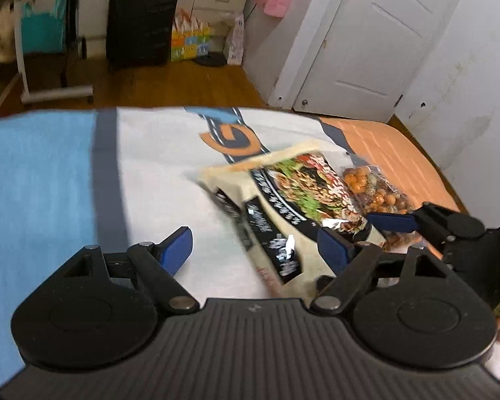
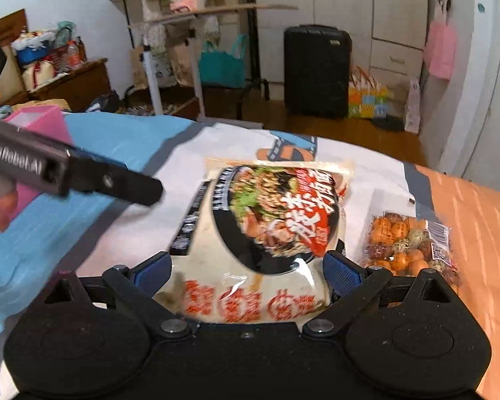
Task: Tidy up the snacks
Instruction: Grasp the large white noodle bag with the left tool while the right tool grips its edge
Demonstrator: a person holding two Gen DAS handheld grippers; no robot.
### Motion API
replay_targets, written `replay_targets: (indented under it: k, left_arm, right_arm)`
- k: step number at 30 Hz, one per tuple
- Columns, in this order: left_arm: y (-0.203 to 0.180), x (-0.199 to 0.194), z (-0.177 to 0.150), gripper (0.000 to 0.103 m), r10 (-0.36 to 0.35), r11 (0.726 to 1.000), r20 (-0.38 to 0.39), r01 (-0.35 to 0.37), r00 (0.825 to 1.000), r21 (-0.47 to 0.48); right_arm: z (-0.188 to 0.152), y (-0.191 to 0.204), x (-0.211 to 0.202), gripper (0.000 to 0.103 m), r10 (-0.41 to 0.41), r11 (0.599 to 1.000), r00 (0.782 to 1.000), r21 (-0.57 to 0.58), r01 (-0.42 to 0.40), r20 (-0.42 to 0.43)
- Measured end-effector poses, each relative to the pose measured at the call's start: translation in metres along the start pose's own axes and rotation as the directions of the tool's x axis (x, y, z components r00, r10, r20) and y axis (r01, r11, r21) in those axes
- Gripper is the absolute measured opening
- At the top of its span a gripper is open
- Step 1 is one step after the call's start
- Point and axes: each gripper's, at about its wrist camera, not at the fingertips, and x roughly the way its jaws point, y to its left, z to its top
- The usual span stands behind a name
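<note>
A large cream snack bag [image 2: 250, 233] with a black bowl picture lies on the bed between the wide-open fingers of my right gripper [image 2: 246, 270]. It also shows in the left wrist view [image 1: 283, 206]. A clear bag of orange and brown wrapped snacks [image 2: 410, 246] lies to its right, also in the left wrist view [image 1: 376, 193]. My left gripper [image 1: 256, 250] is open and empty, just left of the big bag. The right gripper's blue finger [image 1: 390, 221] reaches in over the bags. The left gripper's body [image 2: 70, 173] crosses the right wrist view.
The bed cover has a blue part [image 1: 33, 183], a white printed part [image 1: 156, 153] and an orange part [image 2: 476, 233]. A pink box [image 2: 40, 123] sits at the far left. A black suitcase [image 2: 316, 70], a rack [image 2: 170, 66] and a door [image 1: 366, 43] stand beyond the bed.
</note>
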Motion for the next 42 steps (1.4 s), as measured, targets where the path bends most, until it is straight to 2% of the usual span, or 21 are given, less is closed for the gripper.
replay_targets:
  k: [1,5,9,12,14,15,18,22,32,38,42]
  left_arm:
    - [-0.001,0.008,-0.001,0.08,-0.002,1.0,-0.005,0.002,1.0,-0.019]
    - [-0.001,0.035,-0.011,0.072,0.0,0.997,-0.059,-0.005,0.998,-0.083]
    - [0.01,0.041,-0.018,0.072,-0.051,0.983,-0.05,0.041,0.997,-0.178]
    - [0.01,0.043,-0.017,0.072,-0.073,0.981,-0.069,0.059,0.995,-0.185]
    - [0.007,0.045,-0.017,0.067,-0.133,0.973,-0.103,0.109,0.986,-0.205]
    - [0.002,0.045,-0.018,0.067,-0.147,0.971,-0.118,0.121,0.982,-0.205]
    - [-0.016,0.041,-0.02,0.063,-0.078,0.992,-0.108,0.066,0.991,-0.107]
    - [-0.009,0.035,-0.023,0.061,-0.117,0.987,-0.115,0.102,0.986,-0.127]
    - [0.0,-0.001,-0.026,0.061,-0.144,0.986,-0.157,0.129,0.977,-0.102]
    - [0.004,-0.036,-0.032,0.062,-0.14,0.99,-0.181,0.131,0.974,-0.058]
    - [0.01,-0.064,-0.036,0.062,-0.14,0.99,-0.221,0.132,0.965,-0.054]
  right_arm:
    - [-0.001,-0.003,0.006,0.103,0.012,1.0,1.0,0.017,-0.012,-0.025]
    - [-0.008,0.001,0.011,0.103,-0.002,1.0,1.0,-0.014,0.002,-0.012]
    - [-0.013,0.001,0.01,0.103,0.0,1.0,1.0,-0.009,0.0,0.009]
    - [-0.013,-0.001,0.011,0.103,0.007,1.0,1.0,0.001,-0.007,0.016]
    - [-0.012,-0.001,0.012,0.103,0.0,0.999,1.0,0.036,-0.001,0.021]
    - [-0.011,0.0,0.012,0.103,-0.004,0.998,1.0,0.055,0.003,0.025]
    - [-0.009,0.006,0.012,0.101,-0.046,0.996,0.999,0.083,0.044,0.021]
    - [-0.006,0.016,0.007,0.1,-0.073,0.995,0.997,0.073,0.074,-0.012]
    - [-0.006,0.05,-0.015,0.1,-0.083,0.991,0.996,0.098,0.086,-0.031]
    - [-0.009,0.082,-0.037,0.099,-0.077,0.992,0.997,0.102,0.078,-0.011]
    - [-0.008,0.106,-0.052,0.099,-0.069,0.99,0.997,0.12,0.072,-0.026]
